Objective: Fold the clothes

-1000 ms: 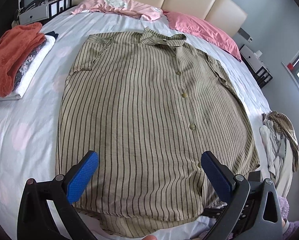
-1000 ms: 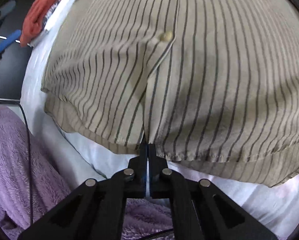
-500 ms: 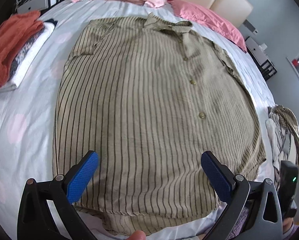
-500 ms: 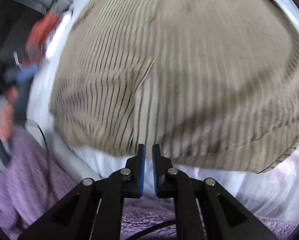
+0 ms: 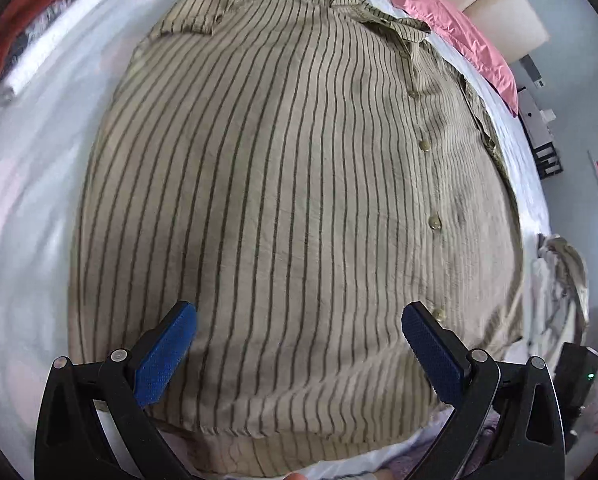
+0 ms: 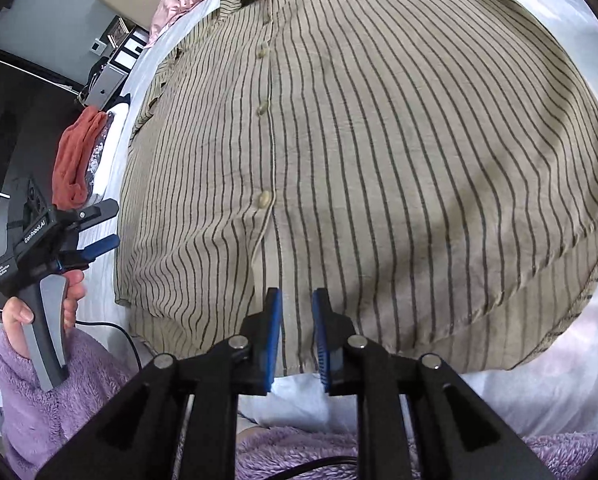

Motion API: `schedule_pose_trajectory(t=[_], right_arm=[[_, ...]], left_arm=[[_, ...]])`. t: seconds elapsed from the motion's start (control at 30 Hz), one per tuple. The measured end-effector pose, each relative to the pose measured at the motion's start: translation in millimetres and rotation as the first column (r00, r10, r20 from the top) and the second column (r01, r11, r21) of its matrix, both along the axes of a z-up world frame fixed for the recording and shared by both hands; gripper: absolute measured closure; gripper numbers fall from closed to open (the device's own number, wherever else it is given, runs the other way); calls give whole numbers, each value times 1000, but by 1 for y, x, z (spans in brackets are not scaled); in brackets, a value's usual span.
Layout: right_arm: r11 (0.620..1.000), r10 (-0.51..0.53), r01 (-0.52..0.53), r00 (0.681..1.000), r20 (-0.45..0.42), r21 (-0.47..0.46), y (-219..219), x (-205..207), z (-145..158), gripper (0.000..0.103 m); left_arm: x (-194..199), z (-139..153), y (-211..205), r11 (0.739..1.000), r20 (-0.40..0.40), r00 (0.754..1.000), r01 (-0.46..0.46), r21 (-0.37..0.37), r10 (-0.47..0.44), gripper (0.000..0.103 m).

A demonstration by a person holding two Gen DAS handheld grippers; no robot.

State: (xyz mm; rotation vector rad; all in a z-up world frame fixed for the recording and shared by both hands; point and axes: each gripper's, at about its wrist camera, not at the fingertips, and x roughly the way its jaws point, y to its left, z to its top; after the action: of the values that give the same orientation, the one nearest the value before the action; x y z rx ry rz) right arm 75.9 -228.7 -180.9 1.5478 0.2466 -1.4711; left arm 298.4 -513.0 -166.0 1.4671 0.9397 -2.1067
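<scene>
Shirt: beige striped shirt, buttoned, spread flat front-up on the white bed sheet; collar toward the headboard, hem toward the person.
Left gripper: left gripper — blue pads wide apart, poised over the shirt's lower part just above the hem, nothing between them; in the right wrist view it shows beside the shirt's hem corner, held by a hand in a purple fleece sleeve.
Right gripper: right gripper at the shirt's hem, just below the button placket; its jaws are opening, a narrow gap between the pads, no cloth gripped.
Stack: folded clothes, orange on top, lying on the sheet beyond the shirt's sleeve.
Pillow: pink pillow near the shirt's collar, against the padded headboard.
Heap: unfolded garments — off the bed edge, to the shirt's far side.
</scene>
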Motion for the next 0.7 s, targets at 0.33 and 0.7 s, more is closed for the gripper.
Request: schedule_pose_trajectory(t=[0.33,0.7], right_arm=[[999,33,-33,999,-21,-1,2,-3,4,86],[999,-13,12,1000,12,38,5,-10,-6,86]], left_arm=[[-7,-19,8,994,108,994,39,-105,-28,0],[-10,-55,17,980,285,949,168,-105,-132,0]])
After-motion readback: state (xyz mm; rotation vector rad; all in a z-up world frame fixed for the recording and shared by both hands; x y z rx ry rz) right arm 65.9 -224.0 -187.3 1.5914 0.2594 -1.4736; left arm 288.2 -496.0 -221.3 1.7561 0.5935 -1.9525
